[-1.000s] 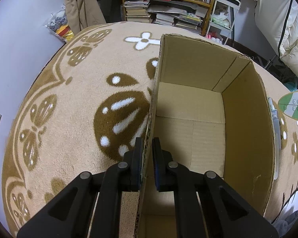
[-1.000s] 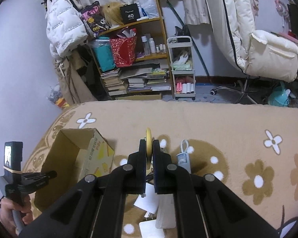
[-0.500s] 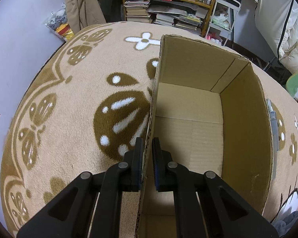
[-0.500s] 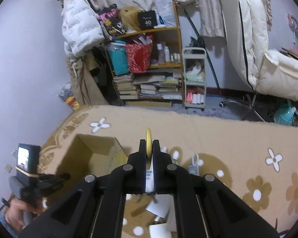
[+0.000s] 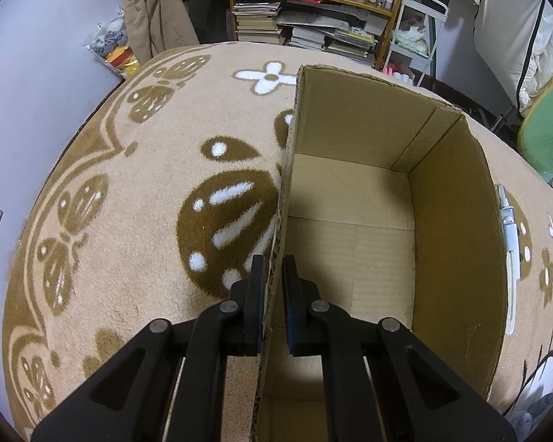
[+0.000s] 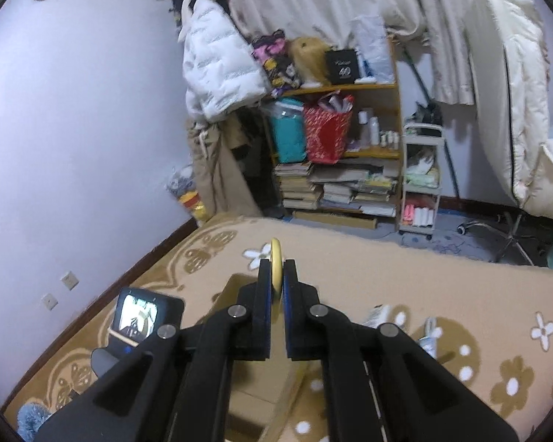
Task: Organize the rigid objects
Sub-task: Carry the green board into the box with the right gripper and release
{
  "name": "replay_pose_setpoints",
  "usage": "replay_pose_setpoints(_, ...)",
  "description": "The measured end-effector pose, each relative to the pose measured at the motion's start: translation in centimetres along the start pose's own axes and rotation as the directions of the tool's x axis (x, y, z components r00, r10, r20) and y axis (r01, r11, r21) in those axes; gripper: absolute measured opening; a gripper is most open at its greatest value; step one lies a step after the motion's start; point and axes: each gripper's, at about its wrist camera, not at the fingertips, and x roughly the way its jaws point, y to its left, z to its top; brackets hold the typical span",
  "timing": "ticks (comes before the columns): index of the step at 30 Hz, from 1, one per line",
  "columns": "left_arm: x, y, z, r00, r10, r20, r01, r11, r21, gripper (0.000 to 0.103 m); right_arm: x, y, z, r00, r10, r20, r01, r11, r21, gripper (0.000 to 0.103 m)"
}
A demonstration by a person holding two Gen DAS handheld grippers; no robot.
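Note:
An open, empty cardboard box point(image 5: 368, 169) stands on the beige patterned carpet. My left gripper point(image 5: 274, 269) is shut on the box's left wall, one finger inside and one outside. My right gripper point(image 6: 276, 274) is shut on a flat disc with a yellow rim point(image 6: 275, 258), held edge-on above the box point(image 6: 236, 287), which my fingers mostly hide. The same disc shows in the left wrist view as a green face with a yellow rim point(image 5: 545, 129) at the right edge, above and right of the box.
A long white tool point(image 5: 509, 235) lies on the carpet against the box's right outer wall. A small tube point(image 6: 427, 335) and other loose items lie on the carpet to the right. A bookshelf point(image 6: 335, 169) and a cart point(image 6: 420, 180) stand beyond the carpet.
My right gripper has risen and swung left with the disc, so the box now lies under its fingers. The disc has grown larger at the left wrist view's right edge. My left gripper holds still.

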Motion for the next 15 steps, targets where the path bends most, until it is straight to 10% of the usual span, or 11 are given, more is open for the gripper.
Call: replay_pose_setpoints(15,-0.1,0.0,0.0,1.0,0.009,0.002,-0.009,1.0,-0.006,0.008,7.4,0.5,-6.3,0.982,-0.011,-0.188,0.016,1.0,0.023,0.007)
